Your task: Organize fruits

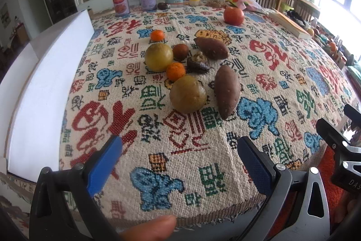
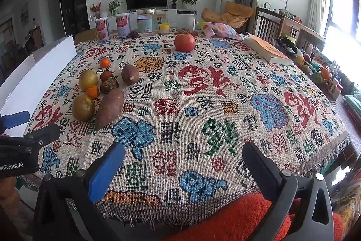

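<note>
Two claws hover over the near edge of the bench [image 2: 259, 73], both spread wide and holding nothing: the left claw [image 1: 180, 150] faces the fruit cluster, the right claw [image 2: 182, 162] faces bare patterned cloth. The cluster sits toward the left side of the bench, beside a white box [image 1: 45, 87]. It holds two yellow-green round fruits [image 1: 188, 94], two small oranges [image 1: 176, 71], two sweet potatoes [image 1: 226, 92], a small brown round fruit [image 1: 180, 52] and a dark shrivelled one [image 1: 198, 62], most of them touching or just beside one another. A red apple [image 2: 184, 42] stands well apart, toward the far edge, near cans and jars [image 2: 146, 22]. A book [image 2: 268, 49] lies at the far right.

Nothing looks sorted yet, so this reads as the approach before a first pick. The nearest yellow-green fruit and the long sweet potato lie closest to the left claw. Taking either calls for moving forward and lowering with the jaws astride it, without nudging its neighbours.
</note>
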{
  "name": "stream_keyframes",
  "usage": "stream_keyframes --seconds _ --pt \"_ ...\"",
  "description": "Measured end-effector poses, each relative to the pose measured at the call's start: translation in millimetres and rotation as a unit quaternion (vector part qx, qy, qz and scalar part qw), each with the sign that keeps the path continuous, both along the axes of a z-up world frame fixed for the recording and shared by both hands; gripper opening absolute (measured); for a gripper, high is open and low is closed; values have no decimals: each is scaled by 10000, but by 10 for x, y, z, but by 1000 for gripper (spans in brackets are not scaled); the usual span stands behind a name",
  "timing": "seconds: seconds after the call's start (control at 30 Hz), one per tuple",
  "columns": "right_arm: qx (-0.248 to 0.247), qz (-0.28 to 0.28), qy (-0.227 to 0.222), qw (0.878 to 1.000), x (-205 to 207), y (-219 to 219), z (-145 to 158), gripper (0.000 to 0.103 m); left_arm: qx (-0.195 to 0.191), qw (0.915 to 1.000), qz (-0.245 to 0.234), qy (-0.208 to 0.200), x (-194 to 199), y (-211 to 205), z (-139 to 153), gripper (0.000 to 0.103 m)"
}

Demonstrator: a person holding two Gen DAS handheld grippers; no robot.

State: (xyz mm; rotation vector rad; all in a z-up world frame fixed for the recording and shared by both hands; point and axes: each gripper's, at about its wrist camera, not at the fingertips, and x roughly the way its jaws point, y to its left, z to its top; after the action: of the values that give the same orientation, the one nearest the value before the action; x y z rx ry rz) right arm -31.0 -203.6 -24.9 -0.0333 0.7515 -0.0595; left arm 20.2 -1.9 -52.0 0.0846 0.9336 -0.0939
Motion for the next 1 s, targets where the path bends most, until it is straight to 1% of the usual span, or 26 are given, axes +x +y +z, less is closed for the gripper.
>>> stream_keyframes --seconds 0.1,0.23,0.27,0.3,0.4,0.6,0.63,0.7,0.73,0.77,0.87,0.93,1.0 --pt "74 -24 -3 10000 -10 -35 -8 103 82 9995 2 295 76 43 -218 102" --pt "135 -57 46 9999 4 -56 -16 103 2 9981 60 617 123 121 -418 102" --pt "133 -61 53 9999 3 -56 -21 103 -23 9979 56 639 123 136 -448 103" --pt "126 -64 67 9999 14 -48 -22 103 -66 9983 55 572 111 149 -448 103" --pt "101 -69 110 9999 36 -35 -23 103 -39 9986 10 518 114 143 -451 103" --pt "116 -87 163 9998 56 -46 -38 103 -110 9989 140 425 156 164 -457 103" --pt "124 -87 169 9997 56 -50 -40 103 -107 9989 133 433 161 164 -455 103" --pt "134 -86 180 9997 60 -53 -38 103 -121 9980 126 601 212 171 -436 102" --pt "132 -83 177 9997 57 -53 -37 103 -195 9974 189 660 252 191 -410 102" --pt "125 -81 171 9997 53 -49 -37 103 -355 9972 249 614 284 226 -363 101" --pt "113 -69 157 9998 43 -44 -36 103 -1033 9937 152 406 418 291 -178 101" --pt "113 -69 160 9998 40 -41 -38 103 -1289 9911 55 339 540 255 -89 101" --pt "118 -67 172 9998 39 -35 -38 103 -1418 9895 37 269 670 214 -49 101"
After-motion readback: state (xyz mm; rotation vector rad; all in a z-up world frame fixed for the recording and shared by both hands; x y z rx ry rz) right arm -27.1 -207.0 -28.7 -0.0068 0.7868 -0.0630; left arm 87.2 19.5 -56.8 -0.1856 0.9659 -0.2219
